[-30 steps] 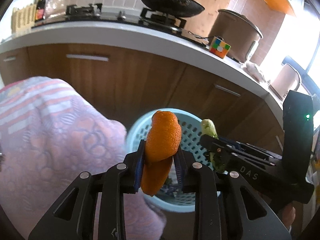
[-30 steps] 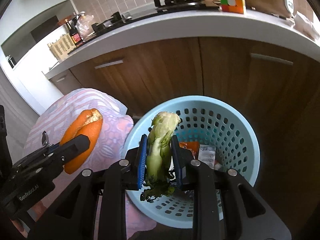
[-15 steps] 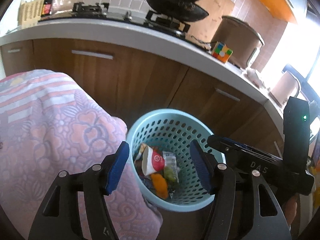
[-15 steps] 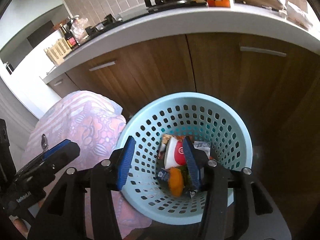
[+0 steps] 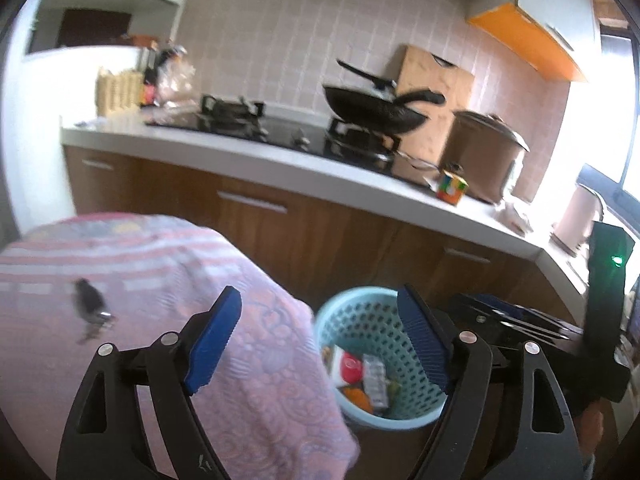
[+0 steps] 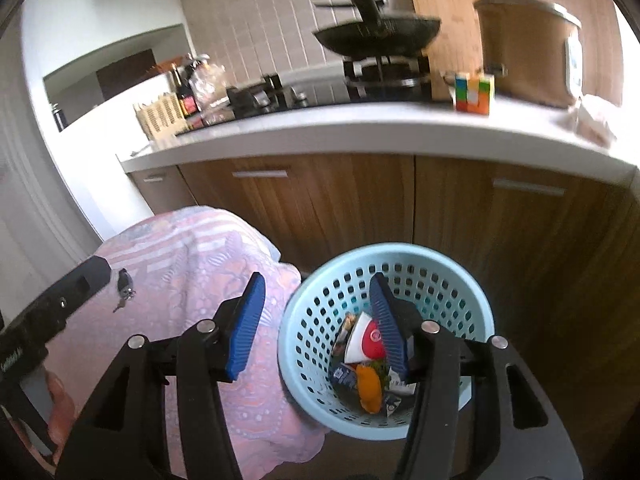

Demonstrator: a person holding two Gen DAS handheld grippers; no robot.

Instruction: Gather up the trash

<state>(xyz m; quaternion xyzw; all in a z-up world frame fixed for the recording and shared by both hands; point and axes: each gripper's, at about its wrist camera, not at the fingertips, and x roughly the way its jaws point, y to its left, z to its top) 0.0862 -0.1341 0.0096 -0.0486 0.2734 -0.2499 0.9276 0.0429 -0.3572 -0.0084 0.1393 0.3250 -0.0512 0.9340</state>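
The left claw was spread wide with nothing between its blue pads, and the right claw stood equally parted and empty. Both were positioned above the edge of a light blue perforated waste basket, which stood on the floor just in front of the brown wooden cabinet doors and touching, or nearly touching, a surface draped in a pink patterned cloth. The trash lay at the bottom of the basket: an orange peel, a red-and-white wrapper, a small dark blue packet and some green vegetable scraps, all piled together against one another. In the left wrist view the same basket appeared between the pads, slightly right of centre, with the right gripper body beside it. A small bunch of keys rested on the cloth, well apart from the basket. On the white counter above the cabinets stood a coloured puzzle cube, a brown rice cooker, a black wok on the gas hob, a wooden cutting board leaning against the tiled wall, and a dark sauce bottle near a woven holder.
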